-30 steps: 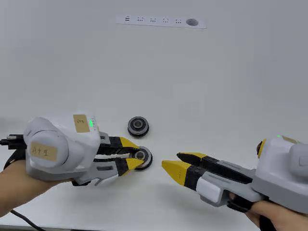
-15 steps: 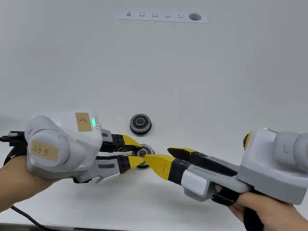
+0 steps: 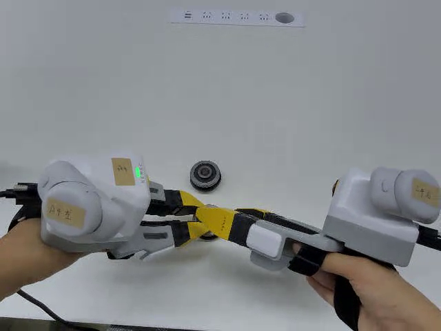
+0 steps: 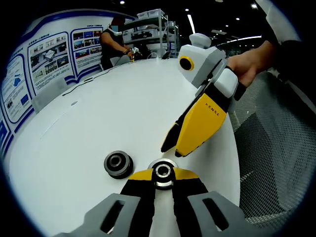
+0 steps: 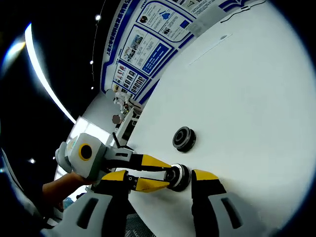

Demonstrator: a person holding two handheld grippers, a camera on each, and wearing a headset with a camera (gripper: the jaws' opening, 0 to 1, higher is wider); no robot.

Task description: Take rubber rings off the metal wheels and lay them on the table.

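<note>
The left hand-held gripper (image 3: 193,217) is clamped on a metal wheel (image 4: 163,172) down at the white counter (image 3: 275,103). Just beyond it, a second, dark-rimmed wheel (image 3: 205,175) lies flat on the counter. The right hand-held gripper (image 5: 173,179) reaches in from the right, its jaws parted on either side of the held wheel.

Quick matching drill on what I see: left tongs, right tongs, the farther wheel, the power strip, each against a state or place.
1 left tongs
2 right tongs
3 far wheel
4 power strip

A open, tips by the near wheel
B far back on the table
C shut on the near wheel
D lying free, untouched

Pairs: 1-C, 2-A, 3-D, 4-B
</note>
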